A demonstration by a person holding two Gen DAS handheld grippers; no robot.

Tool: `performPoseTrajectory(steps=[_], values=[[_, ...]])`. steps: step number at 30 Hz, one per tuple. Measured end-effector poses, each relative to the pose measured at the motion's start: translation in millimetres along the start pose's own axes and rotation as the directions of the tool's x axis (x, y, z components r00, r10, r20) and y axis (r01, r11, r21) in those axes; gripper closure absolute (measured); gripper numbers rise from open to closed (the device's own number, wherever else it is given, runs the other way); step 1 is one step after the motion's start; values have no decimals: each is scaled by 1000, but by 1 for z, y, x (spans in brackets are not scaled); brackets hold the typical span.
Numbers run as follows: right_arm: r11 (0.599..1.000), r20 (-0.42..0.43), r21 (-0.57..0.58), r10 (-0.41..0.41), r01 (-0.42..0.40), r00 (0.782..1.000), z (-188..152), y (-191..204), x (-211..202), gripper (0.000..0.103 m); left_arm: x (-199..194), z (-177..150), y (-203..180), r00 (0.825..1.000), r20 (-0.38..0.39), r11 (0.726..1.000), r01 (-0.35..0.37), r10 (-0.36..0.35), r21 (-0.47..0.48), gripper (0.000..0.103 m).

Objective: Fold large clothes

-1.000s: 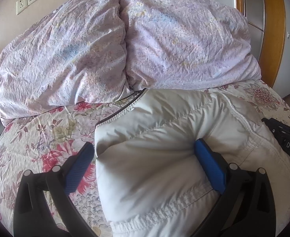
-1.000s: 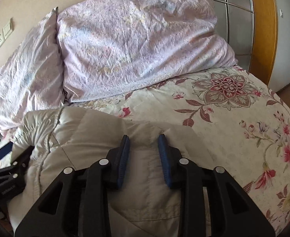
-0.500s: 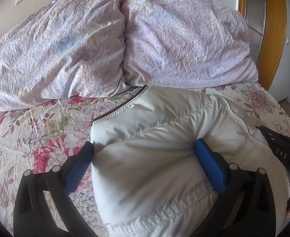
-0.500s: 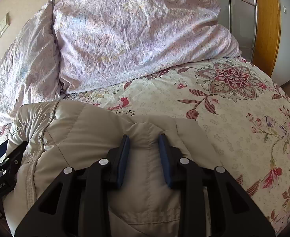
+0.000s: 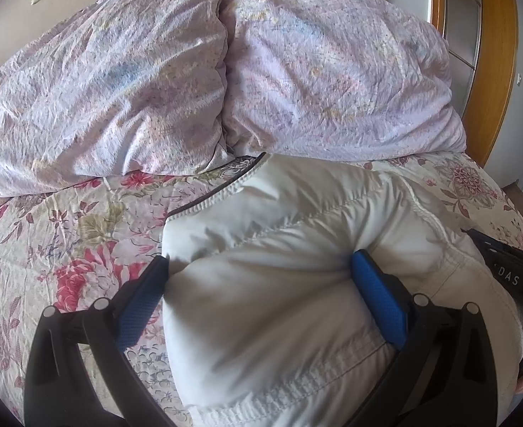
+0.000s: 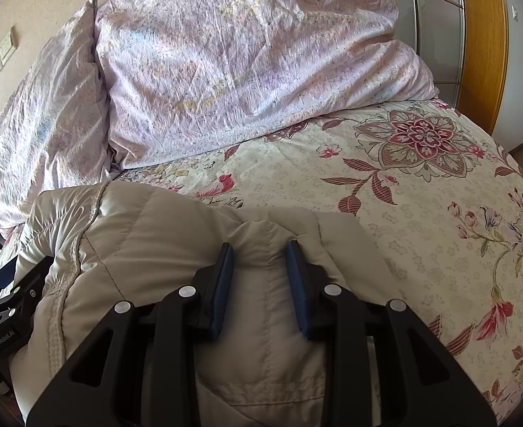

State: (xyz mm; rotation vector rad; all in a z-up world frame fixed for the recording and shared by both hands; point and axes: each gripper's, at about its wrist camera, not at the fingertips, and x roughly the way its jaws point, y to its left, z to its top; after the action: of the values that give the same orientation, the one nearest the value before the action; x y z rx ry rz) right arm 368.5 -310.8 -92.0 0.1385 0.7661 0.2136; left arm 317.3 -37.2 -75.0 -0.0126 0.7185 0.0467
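Right now the left gripper (image 5: 258, 277) stands wide, a thick puffy bulge of the cream padded jacket (image 5: 279, 284) filling the gap between its blue pads (image 5: 379, 302), which press into the fabric on both sides, so it is grasping the jacket. Beside it, the right gripper (image 6: 259, 277) is clenched on a narrower fold of that jacket (image 6: 258, 306). Beyond both grippers the jacket lies bunched on the floral bedspread (image 6: 386, 185), with two crumpled lilac pillows (image 5: 226, 71) further ahead against the wall.
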Motion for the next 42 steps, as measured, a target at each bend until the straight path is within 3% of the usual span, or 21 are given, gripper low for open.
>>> performPoseTrajectory(steps=[8, 10, 12, 13, 16, 19, 22, 26, 30, 33, 42], values=[[1000, -21, -8, -7, 7, 1000, 2, 2, 0, 71, -6, 2, 0, 1000, 6, 1000, -17, 17, 6, 2], [1000, -42, -17, -7, 7, 999, 6, 3, -3, 70, -15, 2, 8, 1000, -2, 999, 23, -23, -22, 2], [999, -65, -31, -11, 9, 998, 9, 4, -10, 68, -27, 0, 22, 993, -25, 989, 113, -116, -94, 2], [1000, -73, -31, 2, -4, 997, 10, 3, -16, 59, -33, -2, 32, 984, -40, 977, 168, -175, -133, 2], [994, -77, 2, 111, -111, 991, 17, -9, -43, 1, -49, -8, 54, 954, -66, 941, 273, -291, -202, 2], [980, -63, 32, 198, -196, 978, 24, -34, -74, 1, -60, -16, 73, 930, -91, 916, 328, -356, -231, 2], [946, -131, 134, 312, -295, 941, 27, -66, -78, 1, -61, -24, 87, 900, -122, 884, 373, -418, -282, 2], [895, -264, 272, 422, -353, 867, 15, -98, -57, 1, -52, -33, 93, 847, -157, 829, 433, -509, -353, 2], [872, -355, 320, 474, -372, 806, 1, -102, -34, 1, -46, -37, 84, 833, -185, 826, 439, -522, -352, 2], [851, -401, 334, 517, -404, 756, -4, -97, -21, 1, -44, -38, 80, 812, -187, 806, 465, -553, -365, 2], [805, -476, 353, 593, -477, 649, -6, -69, 4, 1, -35, -43, 75, 757, -203, 759, 517, -621, -396, 2]])
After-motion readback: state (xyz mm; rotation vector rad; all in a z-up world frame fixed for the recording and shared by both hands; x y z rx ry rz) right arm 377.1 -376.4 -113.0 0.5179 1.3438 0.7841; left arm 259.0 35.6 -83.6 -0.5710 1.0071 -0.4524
